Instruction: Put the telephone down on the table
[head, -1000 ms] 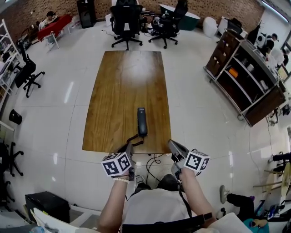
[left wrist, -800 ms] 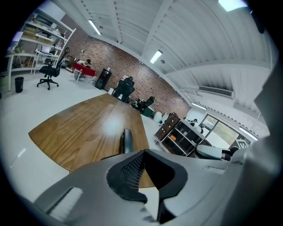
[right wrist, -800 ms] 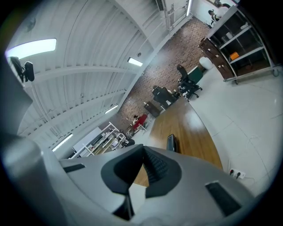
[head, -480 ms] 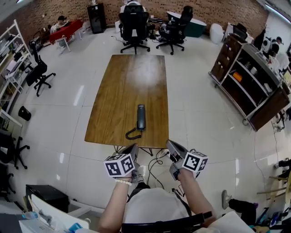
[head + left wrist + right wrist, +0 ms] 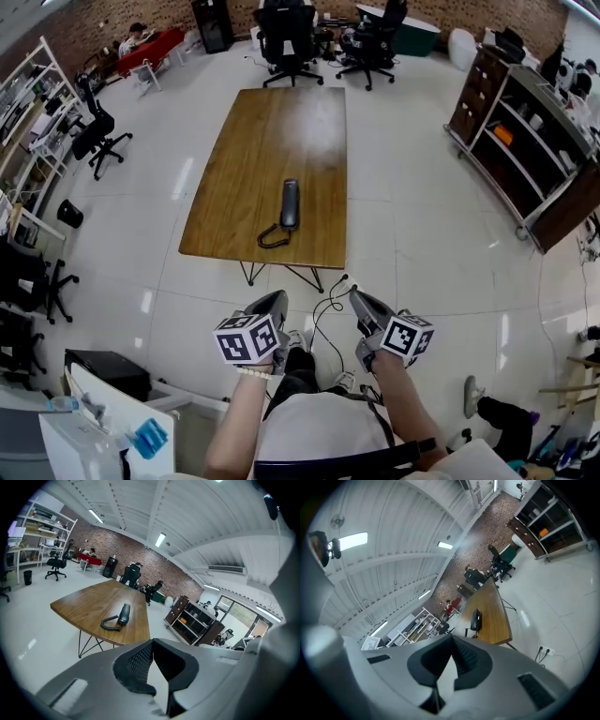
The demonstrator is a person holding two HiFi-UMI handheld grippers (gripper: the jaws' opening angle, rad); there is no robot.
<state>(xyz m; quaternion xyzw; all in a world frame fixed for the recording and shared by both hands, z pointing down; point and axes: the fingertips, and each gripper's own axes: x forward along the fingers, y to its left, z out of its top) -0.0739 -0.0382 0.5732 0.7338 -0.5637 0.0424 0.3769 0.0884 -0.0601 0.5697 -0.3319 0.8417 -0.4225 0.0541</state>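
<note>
Since 1 second ago the desk (image 5: 272,141) sits farther from me, and both grippers are now back over the floor, well apart from its near edge. The phone (image 5: 291,203) lies flat on the desk near that edge, lengthwise, with its coiled cord (image 5: 272,234) curled beside its near end. The task looks done to me.

The left gripper (image 5: 272,305) has its jaws clenched on nothing, and so does the right gripper (image 5: 361,302). Each gripper view shows the pads meeting with only air between them.

If I had to lift the phone again, I judge it a light, stiff plastic handset, smooth enough to slip. I would pinch across its narrow middle, between the 2 thicker ends. The springy cord would likely tug and drag.
</note>
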